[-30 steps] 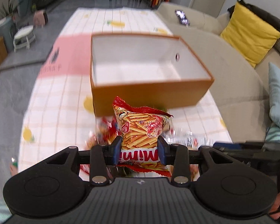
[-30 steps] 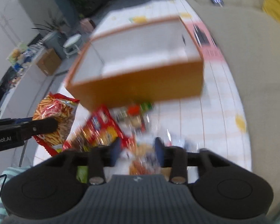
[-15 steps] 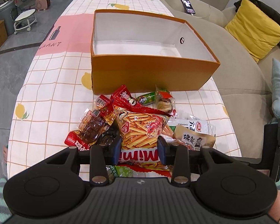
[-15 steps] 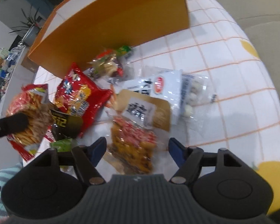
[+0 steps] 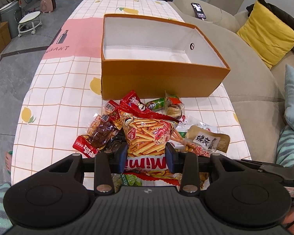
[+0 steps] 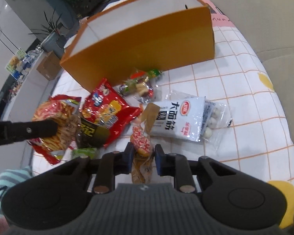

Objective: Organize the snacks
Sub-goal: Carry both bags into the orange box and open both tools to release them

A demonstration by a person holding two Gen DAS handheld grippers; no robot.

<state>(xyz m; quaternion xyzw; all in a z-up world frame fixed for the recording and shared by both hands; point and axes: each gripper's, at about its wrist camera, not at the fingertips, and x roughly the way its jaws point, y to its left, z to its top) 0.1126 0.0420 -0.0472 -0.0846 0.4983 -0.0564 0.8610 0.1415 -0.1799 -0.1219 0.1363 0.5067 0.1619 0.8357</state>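
From the left wrist, the left gripper (image 5: 146, 156) is clamped on the lower end of a crinkly orange-and-red foil bag of stick snacks (image 5: 147, 135), held long-side forward so it points at the open orange cardboard box with a white inside (image 5: 158, 78). The box stands empty just beyond the heap of snack packets (image 5: 111, 125) on the checked-cloth counter (image 5: 54, 101).

From the right wrist, the right gripper (image 6: 142, 156) is closed on a narrow clear packet of orange-red snacks (image 6: 142, 145), pinched at its near end, probably so it lifts free of the white noodle-snack pouch (image 6: 183, 121) just beside it.
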